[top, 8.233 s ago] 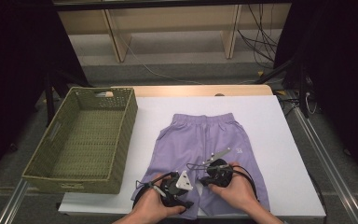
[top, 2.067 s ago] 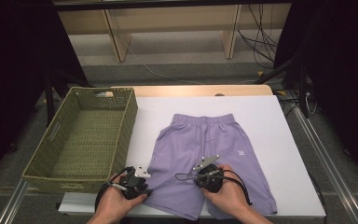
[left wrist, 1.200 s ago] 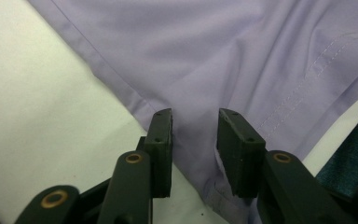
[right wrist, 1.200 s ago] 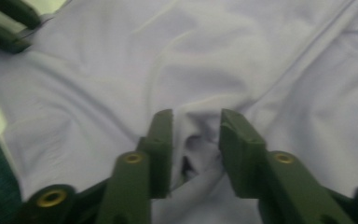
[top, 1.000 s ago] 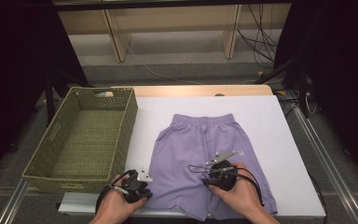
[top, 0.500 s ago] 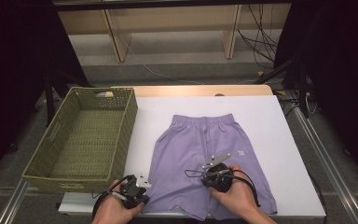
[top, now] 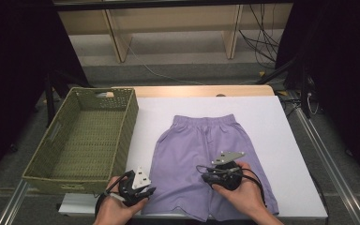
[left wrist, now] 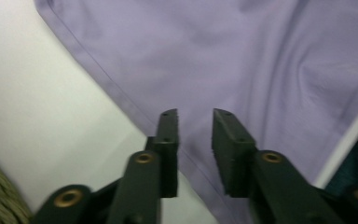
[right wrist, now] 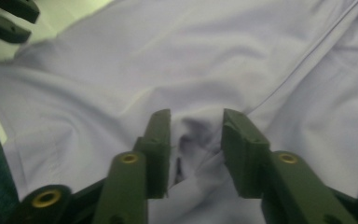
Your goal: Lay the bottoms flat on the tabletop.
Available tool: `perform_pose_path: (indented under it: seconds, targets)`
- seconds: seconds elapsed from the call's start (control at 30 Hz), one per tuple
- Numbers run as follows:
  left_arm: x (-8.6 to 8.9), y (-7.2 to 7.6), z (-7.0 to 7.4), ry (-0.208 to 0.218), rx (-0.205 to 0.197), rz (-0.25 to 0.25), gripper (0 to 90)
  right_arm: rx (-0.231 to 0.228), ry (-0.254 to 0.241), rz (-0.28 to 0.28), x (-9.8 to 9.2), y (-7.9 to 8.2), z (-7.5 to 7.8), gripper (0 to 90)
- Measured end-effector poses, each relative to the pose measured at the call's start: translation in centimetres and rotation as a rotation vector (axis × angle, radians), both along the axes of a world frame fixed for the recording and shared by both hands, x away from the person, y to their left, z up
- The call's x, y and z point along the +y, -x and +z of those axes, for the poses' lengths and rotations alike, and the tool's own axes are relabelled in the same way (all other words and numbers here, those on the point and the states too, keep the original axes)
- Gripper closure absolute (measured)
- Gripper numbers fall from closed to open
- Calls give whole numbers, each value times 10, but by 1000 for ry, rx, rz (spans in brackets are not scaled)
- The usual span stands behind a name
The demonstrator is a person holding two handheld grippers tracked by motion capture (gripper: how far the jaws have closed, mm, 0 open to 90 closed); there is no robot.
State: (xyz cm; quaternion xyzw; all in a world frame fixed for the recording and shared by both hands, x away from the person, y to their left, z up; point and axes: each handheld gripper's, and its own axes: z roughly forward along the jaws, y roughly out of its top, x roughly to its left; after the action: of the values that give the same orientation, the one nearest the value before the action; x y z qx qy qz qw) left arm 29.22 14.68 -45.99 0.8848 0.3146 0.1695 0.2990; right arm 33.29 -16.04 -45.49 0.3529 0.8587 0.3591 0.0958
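Item: purple shorts (top: 206,154), flat on white table (top: 286,140), waistband at 12 o'clock. Left gripper (left wrist: 195,122): jaws just parted, over the 7 o'clock hem. Right gripper (right wrist: 196,122): jaws just parted, straddling a puckered fold (likely lining up a pinch). Green basket (top: 89,136) at 9 o'clock.

Wood shelving (top: 173,18) w/ cables (top: 258,40), grey floor (top: 178,70) behind.

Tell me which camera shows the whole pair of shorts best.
The high view: the shorts lie flat on the white table there, waistband to hems, beside the basket. The left gripper view gives a close-up of one side edge; the right gripper view gives a close-up of bunched fabric.
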Motion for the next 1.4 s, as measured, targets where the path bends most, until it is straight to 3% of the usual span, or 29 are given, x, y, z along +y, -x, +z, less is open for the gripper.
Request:
perform_pose_path:
  seconds: [0.13, 0.27, 0.37, 0.57, 0.7, 0.93, 1.4]
  targets:
    - [0, -5, -1, 44, 15, 19, 576, -39, -34, 8, -6, -2, 2, 556]
    - [0, -7, -2, 115, 44, 24, 502, -63, -66, 23, -12, -2, 4, 497]
    - [-2, -7, -3, 133, 46, 18, 440, -76, -88, 29, -17, -2, 4, 438]
    - [-4, -5, -5, 136, 37, 1, 339, -111, -112, 26, -27, 4, 4, 342]
    - [-3, -5, -5, 165, 37, -1, 290, -133, -134, 27, -32, 8, 5, 296]
    - [-2, -6, -7, 202, 52, -16, 237, -189, -223, -26, -39, 8, 9, 219]
    - [-3, -5, -6, 199, 46, -17, 240, -192, -212, -32, -42, 3, 5, 209]
